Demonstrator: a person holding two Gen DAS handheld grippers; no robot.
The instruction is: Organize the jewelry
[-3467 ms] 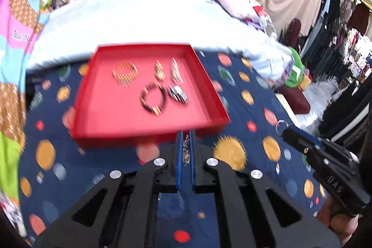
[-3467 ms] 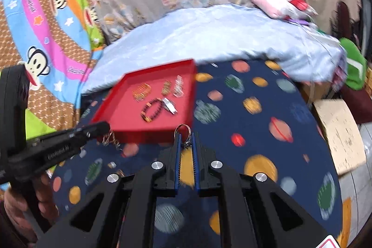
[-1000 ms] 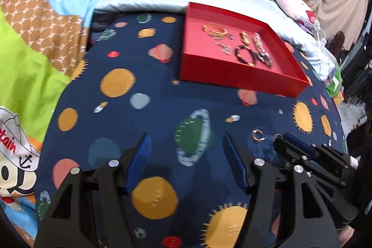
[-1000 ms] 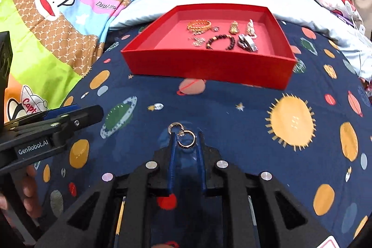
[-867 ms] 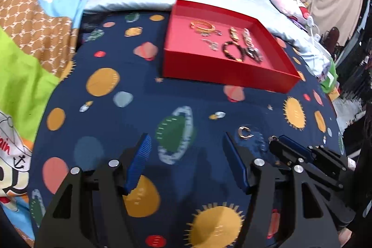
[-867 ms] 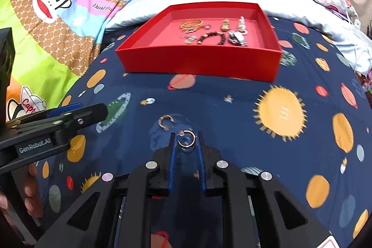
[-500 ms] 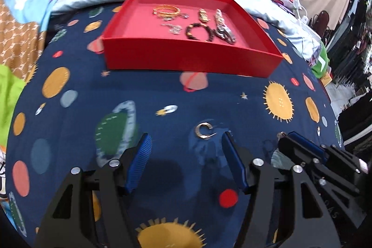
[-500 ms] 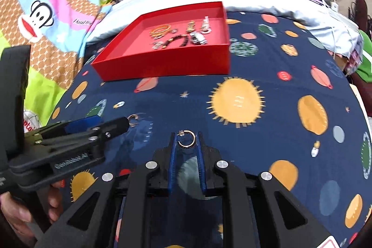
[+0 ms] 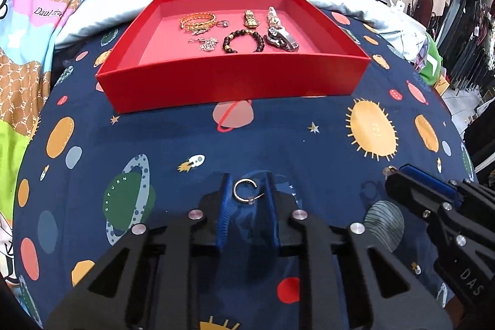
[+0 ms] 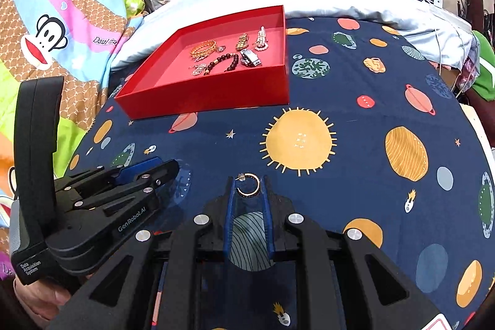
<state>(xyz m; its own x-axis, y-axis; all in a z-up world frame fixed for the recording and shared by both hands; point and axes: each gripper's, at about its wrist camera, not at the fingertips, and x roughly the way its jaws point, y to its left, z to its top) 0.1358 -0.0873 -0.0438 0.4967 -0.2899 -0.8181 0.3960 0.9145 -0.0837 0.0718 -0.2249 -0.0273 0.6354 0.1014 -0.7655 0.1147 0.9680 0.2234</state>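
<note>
Two hoops: one open hoop earring sits between the fingers of each claw, both on the planet-print cloth at about 6 o'clock from the red tray.
Left claw (image 9: 246, 190): spread, pinching nothing; its blue pads flank the silver hoop (image 9: 245, 191) with a gap on either side, judged a line-up for a pinch across the ring's width.
Silver hoop look: thin pale wire, open at its 3 o'clock side, with a small bead at one end near 5 o'clock; it appears to lie flat on the cloth.
Red tray (image 9: 235, 84): shallow, open-topped, at 12 o'clock from both claws and well apart from them; probably the collecting place for the loose pieces.
Tray contents: gold bangle (image 9: 198, 20) at the tray's 11 o'clock, dark bead bracelet (image 9: 244, 41) near centre, silver watch (image 9: 282, 40) at 3 o'clock; smaller pieces lie between them.
Right claw (image 10: 247, 185): spread as well, holding nothing I can confirm; its fingers stand on either side of the gold hoop (image 10: 249, 184), whether touching I cannot tell.
Gold hoop look: thicker, rose-gold, dark inner edge, gap toward 9 o'clock with a post at the top end.
Cloth (image 10: 371, 101): soft and wrinkle-prone, so a low pinch may snag fabric.
</note>
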